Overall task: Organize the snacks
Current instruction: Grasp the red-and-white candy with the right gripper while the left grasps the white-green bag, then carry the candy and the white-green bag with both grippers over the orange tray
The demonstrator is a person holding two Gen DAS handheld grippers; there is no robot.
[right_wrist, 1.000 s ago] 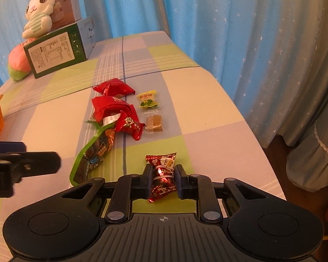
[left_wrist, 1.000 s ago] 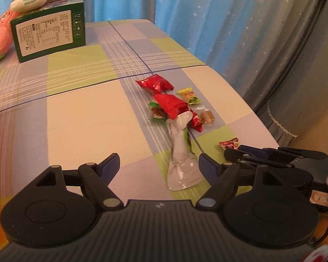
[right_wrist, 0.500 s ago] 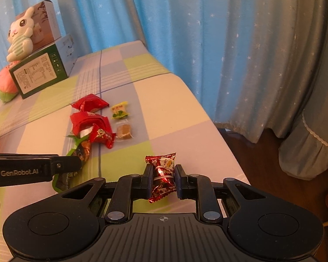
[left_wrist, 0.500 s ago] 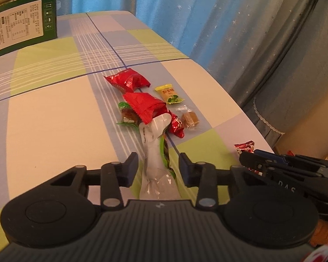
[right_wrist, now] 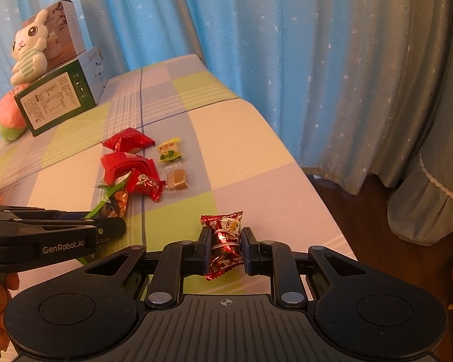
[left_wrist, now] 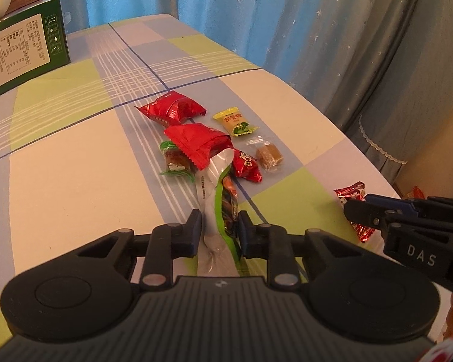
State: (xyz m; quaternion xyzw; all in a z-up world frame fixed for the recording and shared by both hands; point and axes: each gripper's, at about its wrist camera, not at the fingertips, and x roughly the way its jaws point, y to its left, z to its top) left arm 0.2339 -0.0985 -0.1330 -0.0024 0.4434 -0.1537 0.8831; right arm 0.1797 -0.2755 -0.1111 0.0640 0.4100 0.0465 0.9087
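left claw [left_wrist: 219,230]: closed on the near end of the long green-edged clear-plastic snack pouch [left_wrist: 216,208], which lies on the checked-cloth desk [left_wrist: 75,163]
right claw [right_wrist: 225,249]: clamped on a small dark-red foil candy [right_wrist: 223,241], at the desk's near right edge
pile: two red foil packets [left_wrist: 196,143], yellow sweet [left_wrist: 235,122], brown clear-wrapped cube [left_wrist: 267,155], at 12 o'clock from the left claw
green box [right_wrist: 56,99]: far left, 10 o'clock

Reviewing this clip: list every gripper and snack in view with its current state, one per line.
left gripper: shut on long green packet
right gripper: shut on red candy
long green packet: gripped at near end, far end under the snack pile
red candy: held, sealed
yellow candy: loose on table, sealed
brown candy: loose, clear wrapper
green box: closed, rabbit toy on top
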